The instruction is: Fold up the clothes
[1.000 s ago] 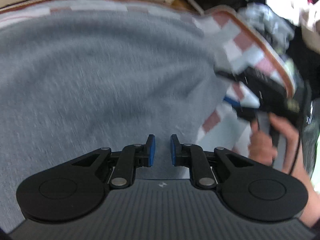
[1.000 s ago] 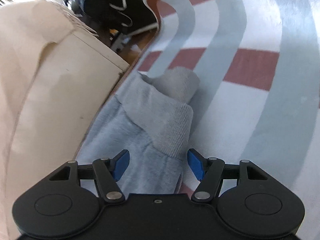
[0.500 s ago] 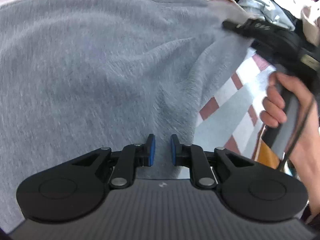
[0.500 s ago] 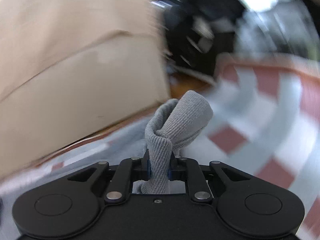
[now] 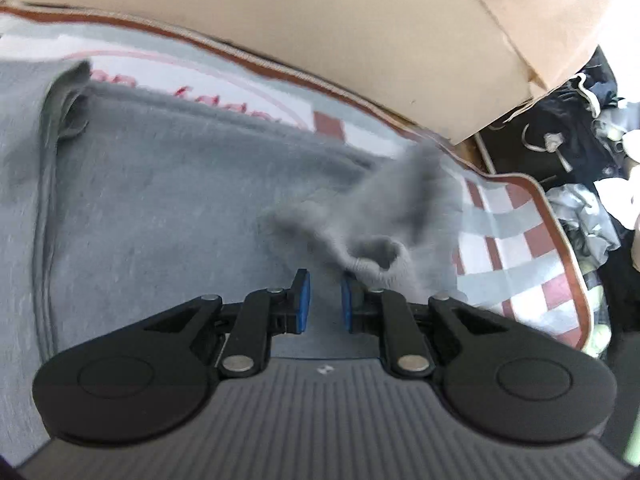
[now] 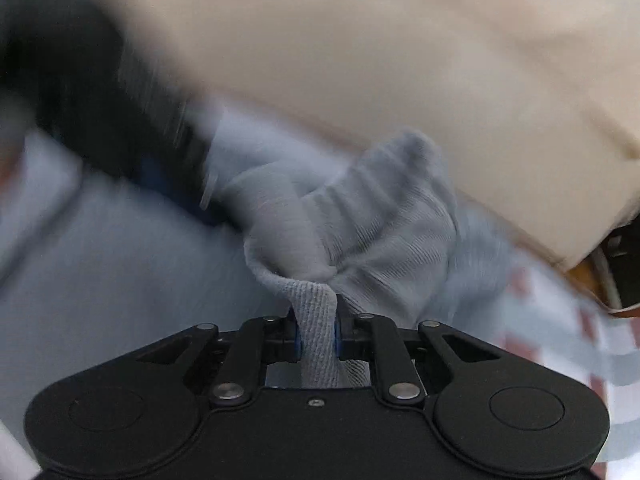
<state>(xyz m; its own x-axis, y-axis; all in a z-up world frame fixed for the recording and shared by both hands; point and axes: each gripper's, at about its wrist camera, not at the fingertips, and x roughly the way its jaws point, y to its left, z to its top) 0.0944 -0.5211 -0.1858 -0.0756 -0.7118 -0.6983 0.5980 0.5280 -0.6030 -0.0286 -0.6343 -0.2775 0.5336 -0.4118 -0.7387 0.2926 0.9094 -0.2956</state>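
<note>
A grey sweatshirt [image 5: 160,208] lies flat on a checked rug [image 5: 520,264]. My right gripper [image 6: 316,336] is shut on the ribbed cuff [image 6: 314,312] of its sleeve [image 6: 380,220], which bunches up in front of the jaws above the garment's body. In the left wrist view that lifted sleeve [image 5: 400,208] shows blurred, its cuff [image 5: 380,256] just beside my left gripper [image 5: 325,304]. The left gripper hangs over the sweatshirt with a narrow gap between its blue pads, and I see nothing pinched there.
A beige piece of furniture [image 5: 360,40] runs along the rug's far edge, also filling the right wrist view as the beige furniture [image 6: 360,60]. Dark bags and crumpled clothes [image 5: 580,152] pile up at the right. A dark blurred shape [image 6: 100,120] crosses the left.
The right gripper closed on the sleeve cuff, rolled, and carried it across over the sweatshirt. The left gripper swung toward the beige furniture. The hand holding the right gripper left the left view.
</note>
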